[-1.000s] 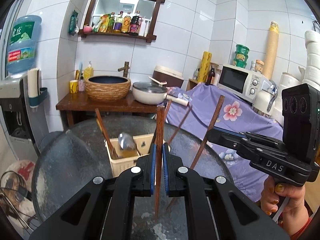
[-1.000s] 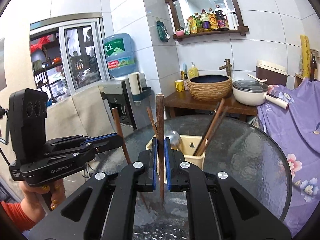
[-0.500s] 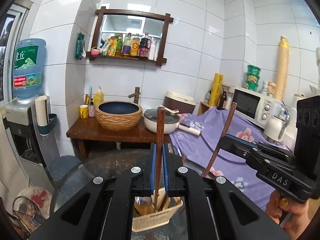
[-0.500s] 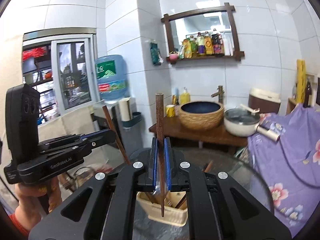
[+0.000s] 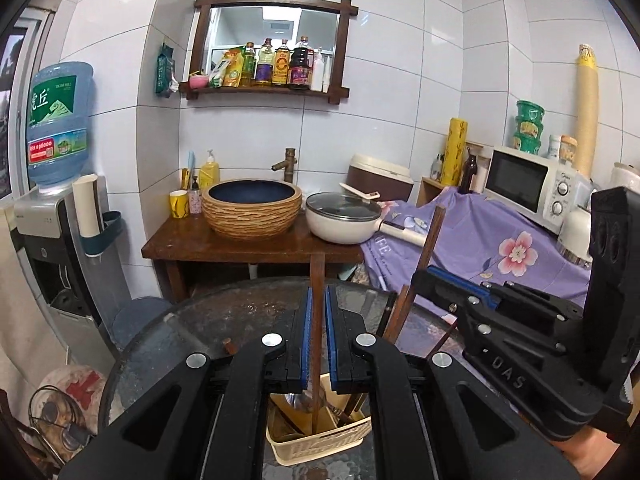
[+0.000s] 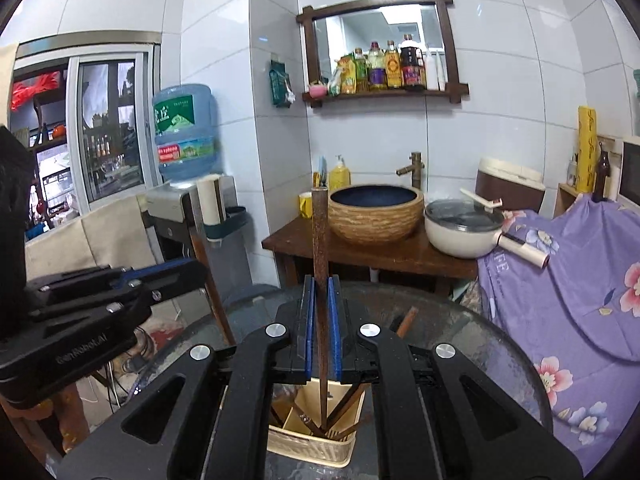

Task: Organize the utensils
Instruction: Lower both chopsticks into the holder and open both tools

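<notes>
The left claw (image 5: 316, 336) is closed on a dark brown chopstick (image 5: 317, 320), its blue pads pressed against the stick's sides. The chopstick stands nearly upright, long axis vertical, its square upper end pointing up above the pads and its thin lower end pointing down into the cream utensil basket (image 5: 320, 442) just below the claw. Whether the tip touches the basket floor cannot be told.

The right claw (image 6: 321, 336) is likewise clamped on a second brown chopstick (image 6: 320, 264). This one also runs close to vertical, blunt end up and well above the pads, narrow end down inside the basket (image 6: 310, 446), where it meets other brown chopsticks leaning at angles in the same compartment. A divider wall splits the basket, and more sticks rest in the part to the left.

In the left wrist view the right claw (image 5: 430, 278) shows at the right with its chopstick (image 5: 430, 240) slanting up and to the right. In the right wrist view the left claw (image 6: 192, 270) shows at the left, its chopstick (image 6: 212, 292) leaning down and to the right.

The basket sits on a round dark glass tabletop (image 6: 460, 340). Beyond it stand a wooden washstand (image 5: 248, 246) carrying a woven-look basin (image 5: 251, 210) and a cream lidded pan (image 5: 344, 218).
</notes>
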`<act>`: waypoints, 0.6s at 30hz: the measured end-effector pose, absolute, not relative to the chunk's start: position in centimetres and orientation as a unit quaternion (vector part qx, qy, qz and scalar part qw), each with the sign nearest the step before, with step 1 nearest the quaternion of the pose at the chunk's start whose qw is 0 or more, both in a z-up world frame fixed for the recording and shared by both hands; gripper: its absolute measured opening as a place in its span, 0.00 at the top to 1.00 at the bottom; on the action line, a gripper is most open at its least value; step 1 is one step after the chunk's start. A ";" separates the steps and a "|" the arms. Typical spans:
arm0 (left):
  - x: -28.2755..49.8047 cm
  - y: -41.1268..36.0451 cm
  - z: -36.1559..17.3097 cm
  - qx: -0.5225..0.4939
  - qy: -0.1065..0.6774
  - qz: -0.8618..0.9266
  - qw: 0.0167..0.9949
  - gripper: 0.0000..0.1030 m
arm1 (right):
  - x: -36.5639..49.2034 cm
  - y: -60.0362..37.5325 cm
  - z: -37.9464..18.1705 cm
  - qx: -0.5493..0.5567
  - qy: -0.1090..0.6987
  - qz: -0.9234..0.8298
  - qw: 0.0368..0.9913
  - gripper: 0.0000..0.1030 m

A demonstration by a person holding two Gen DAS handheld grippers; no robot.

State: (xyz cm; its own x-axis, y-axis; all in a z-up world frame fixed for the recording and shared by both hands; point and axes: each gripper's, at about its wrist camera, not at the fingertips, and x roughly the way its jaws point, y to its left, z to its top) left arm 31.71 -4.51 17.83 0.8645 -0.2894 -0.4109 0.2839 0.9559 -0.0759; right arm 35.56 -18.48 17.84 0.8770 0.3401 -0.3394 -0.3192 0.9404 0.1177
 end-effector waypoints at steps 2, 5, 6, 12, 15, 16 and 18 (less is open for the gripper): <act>32.0 -4.3 17.1 -0.009 0.221 -0.147 0.964 0.94 | 35.7 -18.4 16.7 0.031 0.189 0.170 0.967 0.93; 32.4 -4.0 15.6 -0.008 0.229 -0.137 0.964 0.94 | 36.1 -18.1 15.2 0.032 0.201 0.169 0.964 0.93; 32.6 -4.0 15.0 -0.007 0.235 -0.137 0.962 0.94 | 36.1 -18.0 14.8 0.031 0.205 0.168 0.964 0.93; 32.9 -3.4 11.9 -0.015 0.260 -0.136 0.956 0.94 | 36.4 -17.6 12.4 0.027 0.223 0.162 0.961 0.92; 32.6 -3.0 10.9 -0.021 0.267 -0.138 0.954 0.94 | 36.5 -17.2 11.5 0.019 0.231 0.162 0.959 0.92; 32.4 -3.0 10.6 -0.022 0.268 -0.139 0.953 0.94 | 36.5 -17.0 11.0 0.016 0.236 0.162 0.958 0.92; 32.0 -2.9 10.3 -0.023 0.266 -0.141 0.953 0.94 | 36.4 -16.7 10.4 0.010 0.238 0.162 0.958 0.92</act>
